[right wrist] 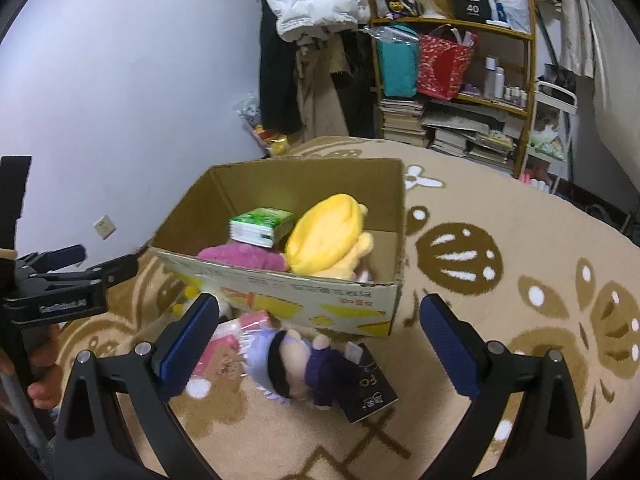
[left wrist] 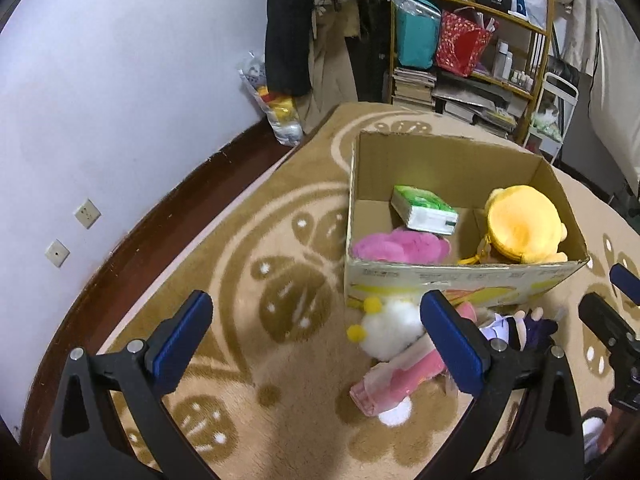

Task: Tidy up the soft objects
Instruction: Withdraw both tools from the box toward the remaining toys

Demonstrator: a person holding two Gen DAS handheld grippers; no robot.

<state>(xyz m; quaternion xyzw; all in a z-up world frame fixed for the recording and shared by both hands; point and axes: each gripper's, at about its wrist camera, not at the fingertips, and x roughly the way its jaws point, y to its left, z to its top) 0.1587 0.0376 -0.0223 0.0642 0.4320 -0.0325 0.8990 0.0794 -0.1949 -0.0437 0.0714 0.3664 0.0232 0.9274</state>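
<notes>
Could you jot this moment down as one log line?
left hand-held gripper: open | right hand-held gripper: open | box: three items | doll: on rug

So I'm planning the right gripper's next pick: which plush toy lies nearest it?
The purple-dressed doll, on the carpet between its fingers; the white plush lies further left.

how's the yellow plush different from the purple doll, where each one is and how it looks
The yellow plush sits inside the cardboard box; the purple doll lies outside on the rug, in front of the box. The yellow plush is one plain colour and looks bulkier; the purple doll has black hair, a pale face and purple clothes. The yellow plush sits beside a pink plush; the purple doll lies partly on a black book. Both are soft toys.
</notes>
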